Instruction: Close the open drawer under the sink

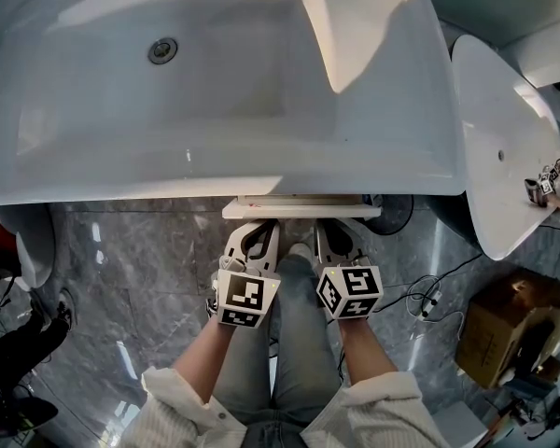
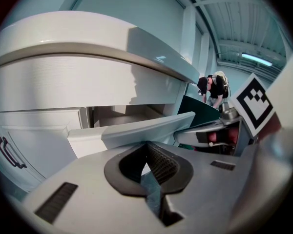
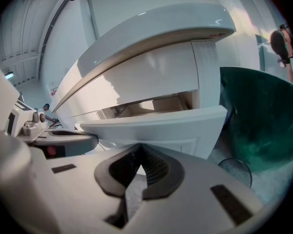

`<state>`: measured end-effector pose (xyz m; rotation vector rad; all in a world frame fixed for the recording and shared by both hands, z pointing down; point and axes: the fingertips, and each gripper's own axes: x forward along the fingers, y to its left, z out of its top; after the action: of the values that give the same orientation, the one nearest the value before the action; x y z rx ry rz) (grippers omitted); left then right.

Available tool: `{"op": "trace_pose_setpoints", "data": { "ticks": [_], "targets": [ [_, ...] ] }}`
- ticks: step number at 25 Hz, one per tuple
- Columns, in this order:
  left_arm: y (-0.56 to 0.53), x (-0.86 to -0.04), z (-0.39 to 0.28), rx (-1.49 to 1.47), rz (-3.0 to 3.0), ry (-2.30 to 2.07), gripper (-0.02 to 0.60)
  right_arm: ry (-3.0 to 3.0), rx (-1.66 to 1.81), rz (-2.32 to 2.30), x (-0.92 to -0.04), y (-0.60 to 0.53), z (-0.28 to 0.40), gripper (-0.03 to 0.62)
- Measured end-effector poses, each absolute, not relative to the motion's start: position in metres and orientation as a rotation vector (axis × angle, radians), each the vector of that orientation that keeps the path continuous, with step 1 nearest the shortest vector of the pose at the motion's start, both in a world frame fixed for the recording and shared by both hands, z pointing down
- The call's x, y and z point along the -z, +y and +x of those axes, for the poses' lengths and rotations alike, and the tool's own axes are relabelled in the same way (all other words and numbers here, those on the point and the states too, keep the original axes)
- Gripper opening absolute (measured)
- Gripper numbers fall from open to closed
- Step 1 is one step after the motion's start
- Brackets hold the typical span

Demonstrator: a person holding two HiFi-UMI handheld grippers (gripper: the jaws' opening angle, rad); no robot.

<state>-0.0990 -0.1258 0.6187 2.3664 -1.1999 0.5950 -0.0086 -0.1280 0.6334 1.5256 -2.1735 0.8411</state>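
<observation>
The white drawer with a flat panelled front (image 1: 301,210) is found pulled out a little from under the large white ceramic sink (image 1: 215,180), and it lies straight ahead of both tools, on the side away from the person. Its long axis runs from left to right, across the direction in which the tools point, so a push forward against the front is judged to be the move that is needed. In the head view the left tool (image 1: 252,236) and the right tool (image 1: 339,236) are seen side by side just before the drawer front, about equally near to it, one toward each half of it; whether they touch it cannot be told. From above only the narrow top edge of the front is shown, because the sink hides the rest. The opening behind the front is shown only in the gripper views: in the left gripper view the drawer (image 2: 132,130) stands out from the cabinet under the sink (image 2: 88,57), and in the right gripper view the pale inside is seen above the drawer front (image 3: 156,126). In these views the left tool (image 2: 147,147) and the right tool (image 3: 139,147) are each seen with the jaws brought together, and nothing is held between them.
</observation>
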Motion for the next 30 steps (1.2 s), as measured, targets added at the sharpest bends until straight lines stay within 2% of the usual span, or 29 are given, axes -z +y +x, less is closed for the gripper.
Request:
{"op": "trace_pose_setpoints", "data": {
  "ticks": [30],
  "targets": [
    [-0.193,-0.616,-0.098,-0.599,2.433,-1.249,0.015,-2.247,-0.668,1.519,-0.621,-0.196,-0.007,0.009]
  ]
}}
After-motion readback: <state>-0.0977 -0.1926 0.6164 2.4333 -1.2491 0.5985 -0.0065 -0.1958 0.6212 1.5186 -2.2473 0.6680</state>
